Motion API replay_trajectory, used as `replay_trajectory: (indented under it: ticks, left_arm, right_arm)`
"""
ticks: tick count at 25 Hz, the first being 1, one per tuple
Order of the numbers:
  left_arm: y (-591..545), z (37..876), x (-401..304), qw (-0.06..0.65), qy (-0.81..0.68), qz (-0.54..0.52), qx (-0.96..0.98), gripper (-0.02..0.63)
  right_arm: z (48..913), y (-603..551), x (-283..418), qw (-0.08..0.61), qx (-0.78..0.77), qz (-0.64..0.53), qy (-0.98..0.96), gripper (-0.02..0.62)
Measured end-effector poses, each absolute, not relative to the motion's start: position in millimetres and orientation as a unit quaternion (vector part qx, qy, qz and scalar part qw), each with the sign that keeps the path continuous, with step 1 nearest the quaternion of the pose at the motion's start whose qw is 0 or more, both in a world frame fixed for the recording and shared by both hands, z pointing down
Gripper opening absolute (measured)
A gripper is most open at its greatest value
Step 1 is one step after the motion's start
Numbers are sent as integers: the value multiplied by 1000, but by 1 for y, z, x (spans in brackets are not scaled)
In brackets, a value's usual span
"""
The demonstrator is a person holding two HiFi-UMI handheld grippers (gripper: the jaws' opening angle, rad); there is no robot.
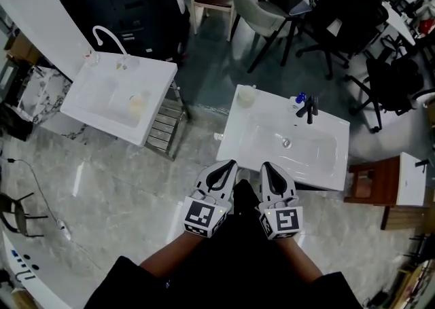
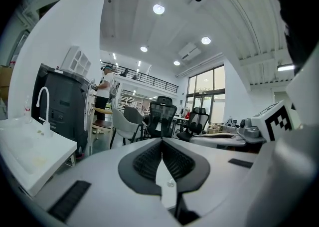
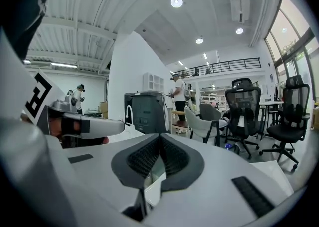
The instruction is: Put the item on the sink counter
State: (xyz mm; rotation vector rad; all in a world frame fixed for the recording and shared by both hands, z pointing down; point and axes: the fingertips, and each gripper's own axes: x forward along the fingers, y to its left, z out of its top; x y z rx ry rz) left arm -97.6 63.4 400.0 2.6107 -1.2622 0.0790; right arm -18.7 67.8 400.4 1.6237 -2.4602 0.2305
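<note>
In the head view my left gripper (image 1: 229, 164) and right gripper (image 1: 266, 166) are held side by side, close to my body, just short of the near edge of a white sink counter (image 1: 238, 139). Both have their jaws pressed together with nothing between them. On that counter a pale cup (image 1: 246, 95) stands at the far left corner. A small blue item (image 1: 301, 97) lies by the black faucet (image 1: 310, 108). The left gripper (image 2: 162, 142) and the right gripper (image 3: 160, 136) each show meeting pads in their own views.
A second white sink (image 1: 90, 102) with a curved white faucet (image 1: 109, 35) stands at the left, a pale cup (image 1: 136, 104) in its basin. Behind it is a dark cabinet (image 1: 129, 2). Chairs (image 1: 279, 2) crowd the back. A wooden stool (image 1: 370, 185) stands at the right.
</note>
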Motion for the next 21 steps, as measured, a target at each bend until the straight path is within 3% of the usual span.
replay_trajectory:
  ticks: [21]
  left_arm:
    - [42,413,-89,113,-450,41,885,16]
  right_arm:
    - [404,57,44,93,589,74,-800,31]
